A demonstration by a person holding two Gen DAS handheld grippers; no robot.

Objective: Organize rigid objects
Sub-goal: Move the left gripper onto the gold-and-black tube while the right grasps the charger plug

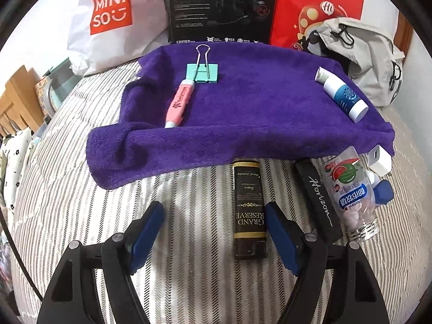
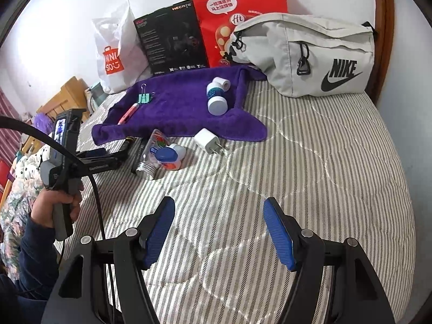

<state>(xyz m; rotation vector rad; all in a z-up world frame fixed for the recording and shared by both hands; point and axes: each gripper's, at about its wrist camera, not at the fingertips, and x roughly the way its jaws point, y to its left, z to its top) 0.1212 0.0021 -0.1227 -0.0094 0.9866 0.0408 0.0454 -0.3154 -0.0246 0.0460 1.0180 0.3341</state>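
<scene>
My left gripper (image 1: 214, 232) hangs low with fingers wide over the bed (image 1: 81, 216), black Grand Reserve box (image 1: 249, 210) just inside the right finger, likely bound for the purple towel (image 1: 256, 113); right gripper (image 2: 218, 229) idles wide, empty.

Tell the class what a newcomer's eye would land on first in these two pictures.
First, the purple towel spread on the striped bed, carrying a pink pen, a green clip and a white bottle. Then the red bag at the wall, and the black box by the open left hand-held gripper.
</scene>
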